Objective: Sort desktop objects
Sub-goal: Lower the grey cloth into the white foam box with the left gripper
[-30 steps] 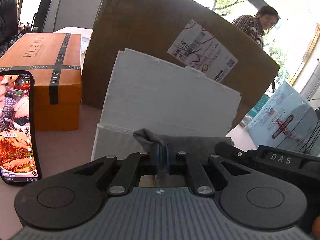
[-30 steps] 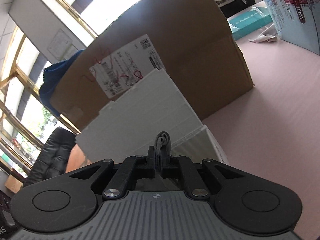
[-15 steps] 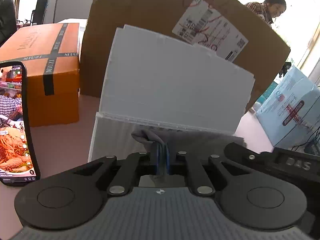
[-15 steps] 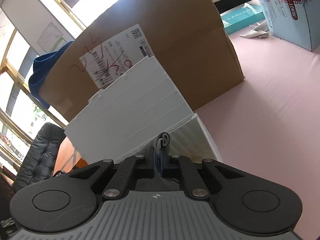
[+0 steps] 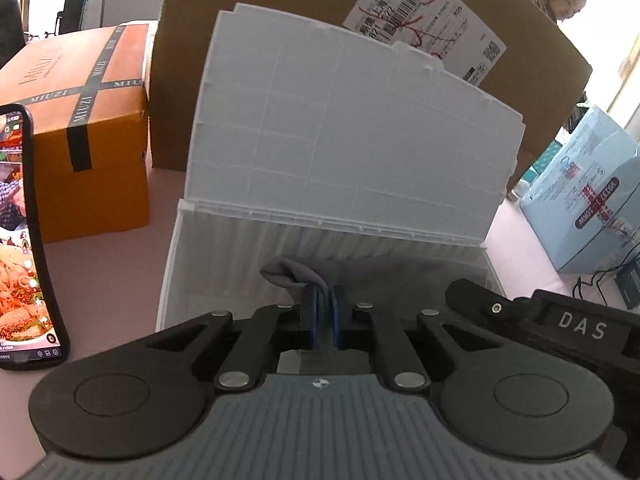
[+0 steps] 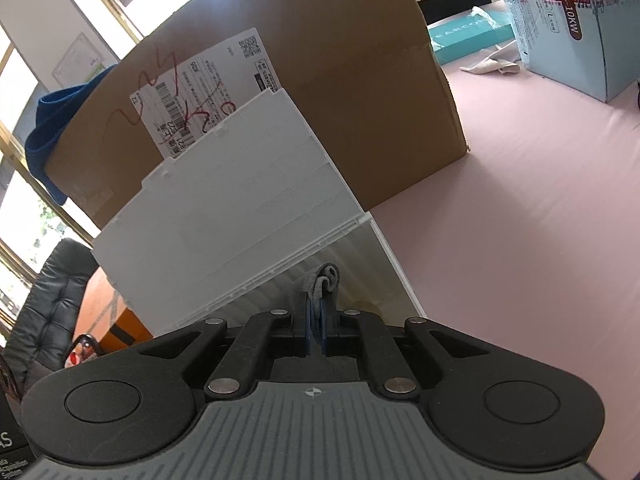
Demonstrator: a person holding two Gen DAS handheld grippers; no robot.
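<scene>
I'm holding both grippers low over the open white plastic box, pointing at its raised lid. My left gripper is pinching one end of the grey cloth and my right gripper is clamping the other end — the cloth is hanging inside the box. Readable stuff: "MIUZI" on the orange box, "DAS" on the black device, a scribbled shipping label on the big cardboard box. The phone is getting cut off at the edge — the cloth's middle is hiding behind my grippers.
</scene>
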